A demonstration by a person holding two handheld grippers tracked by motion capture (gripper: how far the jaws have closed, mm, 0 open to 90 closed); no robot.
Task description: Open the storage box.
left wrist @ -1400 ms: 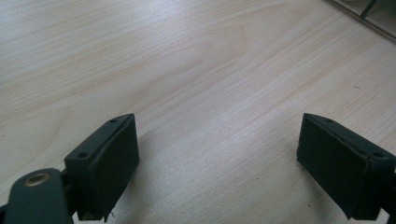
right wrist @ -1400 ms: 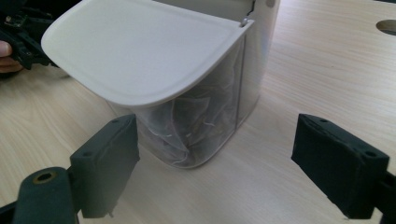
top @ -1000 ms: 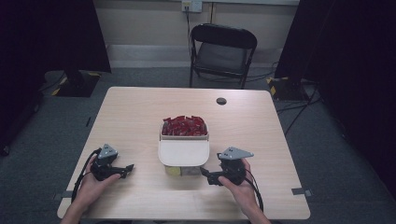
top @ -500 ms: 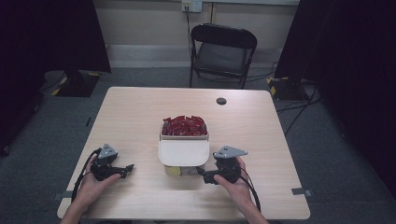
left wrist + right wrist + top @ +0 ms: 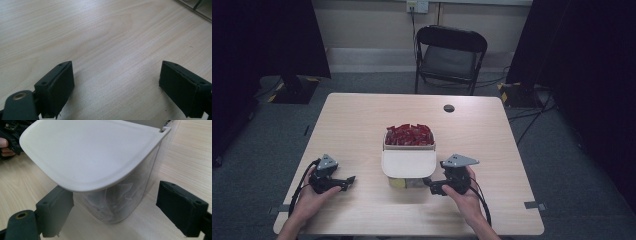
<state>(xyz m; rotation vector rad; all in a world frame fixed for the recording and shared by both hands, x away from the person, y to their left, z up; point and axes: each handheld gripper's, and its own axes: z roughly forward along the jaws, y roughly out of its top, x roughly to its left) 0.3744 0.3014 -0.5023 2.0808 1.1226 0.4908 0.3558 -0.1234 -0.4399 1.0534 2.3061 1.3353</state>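
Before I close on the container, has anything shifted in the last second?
The right gripper has edged in toward the clear container with the white lid; in the right gripper view its jaws stand open to either side of the container's lower end, not pressing on it. Nothing was gripped or let go. The left gripper, open on the table, the container and its red packets stayed put.

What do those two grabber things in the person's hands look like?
Both the left gripper and right gripper are black, each with a grey three-cornered plate on top and a black cable trailing back. Their fingers are flat, blocky black pads with small screw holes.
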